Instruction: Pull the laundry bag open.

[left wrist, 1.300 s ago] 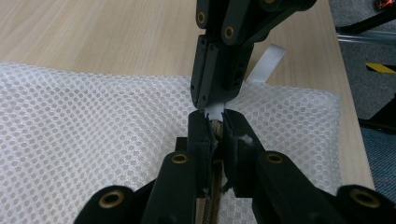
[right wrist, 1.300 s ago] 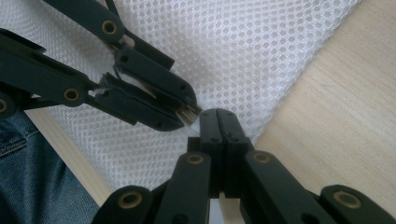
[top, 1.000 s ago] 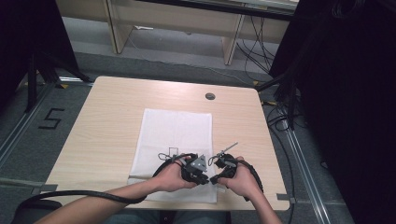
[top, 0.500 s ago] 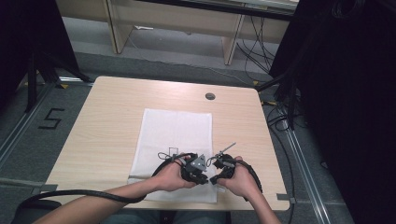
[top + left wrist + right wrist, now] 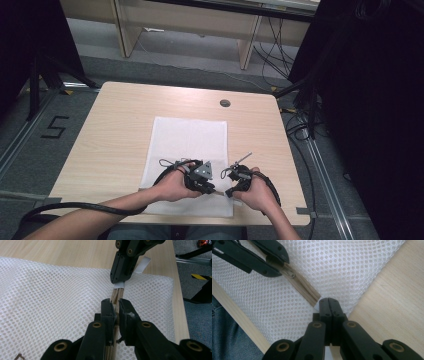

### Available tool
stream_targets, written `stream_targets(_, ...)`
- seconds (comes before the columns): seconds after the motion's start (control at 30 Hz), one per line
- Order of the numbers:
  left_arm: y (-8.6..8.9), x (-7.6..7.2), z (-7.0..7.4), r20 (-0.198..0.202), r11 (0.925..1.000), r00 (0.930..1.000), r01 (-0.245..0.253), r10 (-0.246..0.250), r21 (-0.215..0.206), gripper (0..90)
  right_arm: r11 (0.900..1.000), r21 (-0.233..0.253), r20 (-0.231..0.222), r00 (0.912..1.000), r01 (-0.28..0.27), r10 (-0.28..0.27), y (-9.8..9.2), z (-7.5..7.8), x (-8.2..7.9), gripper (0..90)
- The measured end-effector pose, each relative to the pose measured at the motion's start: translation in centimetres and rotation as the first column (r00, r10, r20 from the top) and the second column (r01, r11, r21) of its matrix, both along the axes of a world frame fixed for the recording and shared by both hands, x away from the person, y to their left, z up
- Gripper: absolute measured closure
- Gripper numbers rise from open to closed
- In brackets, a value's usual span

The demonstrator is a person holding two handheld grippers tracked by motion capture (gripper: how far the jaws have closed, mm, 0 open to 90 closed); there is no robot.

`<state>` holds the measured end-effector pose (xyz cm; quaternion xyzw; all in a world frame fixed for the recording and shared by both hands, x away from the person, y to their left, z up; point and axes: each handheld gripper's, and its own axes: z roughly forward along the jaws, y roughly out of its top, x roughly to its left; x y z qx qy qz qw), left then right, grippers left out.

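A white mesh bag (image 5: pixel 185 137) lies flat on the wooden table (image 5: pixel 115 130), with a beige zipper (image 5: pixel 302 289) along its near edge. My left gripper (image 5: pixel 115 305) is shut on the zipper pull (image 5: pixel 291 275), with the tape running between its jaws. My right gripper (image 5: pixel 328 301) is shut on the end of the zipper, at the bag's corner by a white tab (image 5: pixel 142 264). In the high view the left gripper (image 5: pixel 212 188) and right gripper (image 5: pixel 228 192) nearly meet tip to tip at the bag's near right corner. Each is held in a hand.
A round cable hole (image 5: pixel 225 103) sits in the table's far side. The near table edge runs just below the bag, with the person's jeans (image 5: pixel 227 340) beyond it. Black stands and cables (image 5: pixel 305 115) crowd the floor to the right; a "5" mark (image 5: pixel 54 128) lies to the left.
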<state>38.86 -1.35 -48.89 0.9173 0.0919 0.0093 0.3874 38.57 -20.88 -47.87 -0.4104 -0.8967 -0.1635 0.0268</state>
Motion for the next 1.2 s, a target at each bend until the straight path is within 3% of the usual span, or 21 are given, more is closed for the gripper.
stream_targets(0.4, 0.3, -0.4, 0.0, 0.006, 0.9999, 0.9999, 0.011, -0.011, 0.012, 82.2, 1.000, 0.006, 0.009, 0.9999, -0.010, 0.010, 0.0, 0.0, 0.0, 90.0)
stream_targets(0.47, 0.6, -0.3, 0.1, -0.019, 0.9999, 0.9998, 0.003, -0.003, -0.012, 82.2, 1.000, 0.006, 0.002, 1.0000, -0.002, 0.002, 0.0, 0.0, 0.0, 90.0)
stream_targets(0.57, 0.8, -0.2, 0.1, -0.008, 1.0000, 1.0000, 0.003, -0.003, -0.004, 82.2, 1.000, 0.012, 0.003, 1.0000, -0.006, 0.006, -0.1, 0.0, 0.1, 90.0)
stream_targets(0.6, 0.8, -0.3, 0.1, 0.015, 0.9999, 0.9998, 0.011, -0.011, 0.005, 82.2, 1.000, 0.011, 0.004, 1.0000, -0.007, 0.007, -0.1, 0.0, 0.1, 90.0)
stream_targets(0.63, 1.0, -0.3, 0.1, 0.000, 0.9999, 0.9999, 0.010, -0.010, 0.005, 82.2, 1.000, 0.005, -0.005, 1.0000, 0.006, -0.006, 0.0, 0.0, 0.0, 90.0)
stream_targets(0.83, 1.8, -0.3, 0.3, -0.001, 1.0000, 1.0000, -0.006, 0.006, 0.007, 82.2, 1.000, 0.006, -0.006, 1.0000, 0.005, -0.005, -0.1, 0.0, 0.0, 90.0)
stream_targets(0.87, 1.9, -0.3, 0.3, 0.017, 1.0000, 0.9999, -0.003, 0.003, 0.009, 82.2, 1.000, 0.006, -0.004, 1.0000, 0.004, -0.004, -0.1, 0.0, 0.0, 90.0)
stream_targets(1.2, 2.2, -0.3, 0.2, 0.005, 1.0000, 1.0000, -0.007, 0.007, 0.001, 82.2, 1.000, 0.012, 0.004, 1.0000, -0.009, 0.008, -0.2, -0.1, 0.1, 90.0)
